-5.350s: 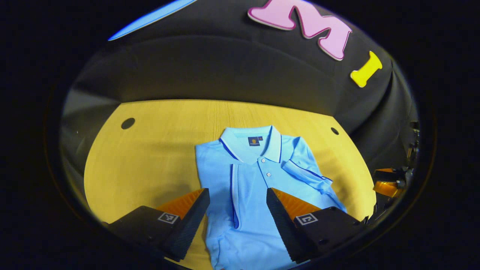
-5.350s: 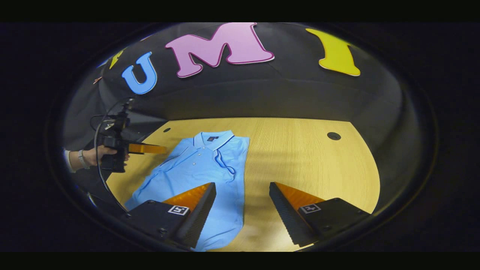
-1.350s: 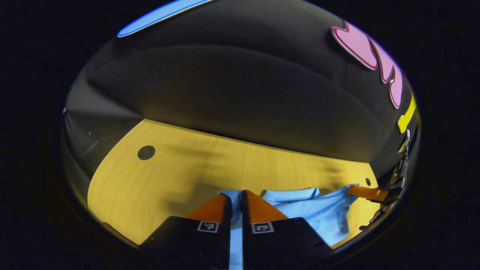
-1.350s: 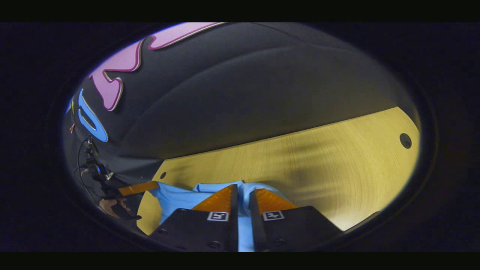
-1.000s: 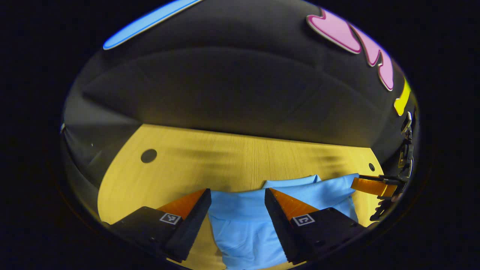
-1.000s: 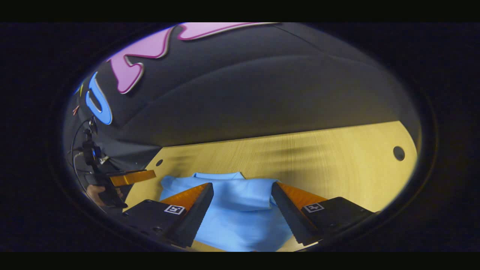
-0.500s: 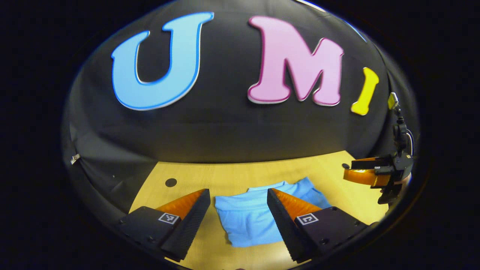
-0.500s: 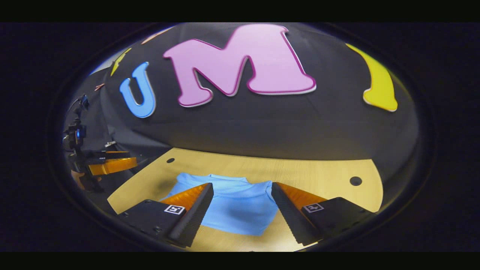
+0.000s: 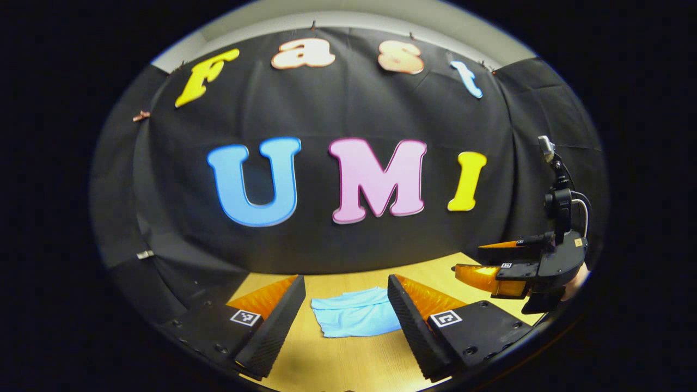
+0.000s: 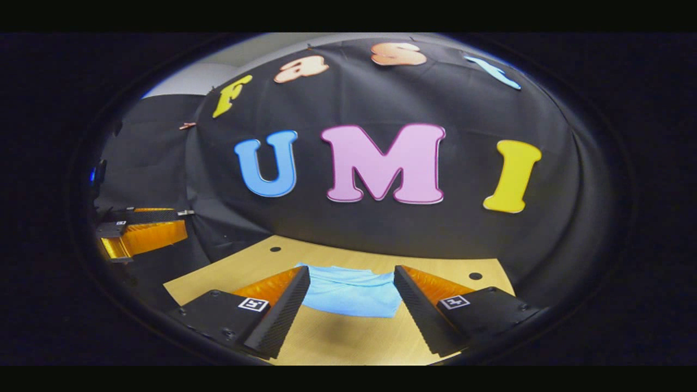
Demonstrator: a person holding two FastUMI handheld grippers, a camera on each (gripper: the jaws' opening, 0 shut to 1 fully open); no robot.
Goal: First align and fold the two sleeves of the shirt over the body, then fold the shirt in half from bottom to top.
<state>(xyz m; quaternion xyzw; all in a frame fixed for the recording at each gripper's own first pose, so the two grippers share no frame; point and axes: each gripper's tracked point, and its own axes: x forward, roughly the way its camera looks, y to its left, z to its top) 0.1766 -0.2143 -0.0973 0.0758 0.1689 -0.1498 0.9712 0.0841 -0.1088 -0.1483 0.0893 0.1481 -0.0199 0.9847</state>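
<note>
The light blue shirt (image 9: 354,319) lies folded into a small flat rectangle on the wooden table (image 9: 348,365). In the right gripper view the shirt (image 10: 351,294) rests beyond the fingers. My left gripper (image 9: 343,321) is open, held back from and above the shirt, with nothing between its fingers. My right gripper (image 10: 351,307) is open as well, also raised and clear of the cloth. At the right of the left gripper view the right gripper (image 9: 493,261) hangs open over the table's edge. The left gripper (image 10: 141,231) is at the far left of the right gripper view.
The wooden table (image 10: 348,343) carries small round dark holes (image 10: 475,276) near its far corners. The black cloth wall (image 9: 348,239) stands just behind the table's far edge.
Both grippers were shut on the shirt's bottom edge, carried it up over the collar, then opened and let go. Since then both have drawn back and risen, and the shirt lies folded in half.
</note>
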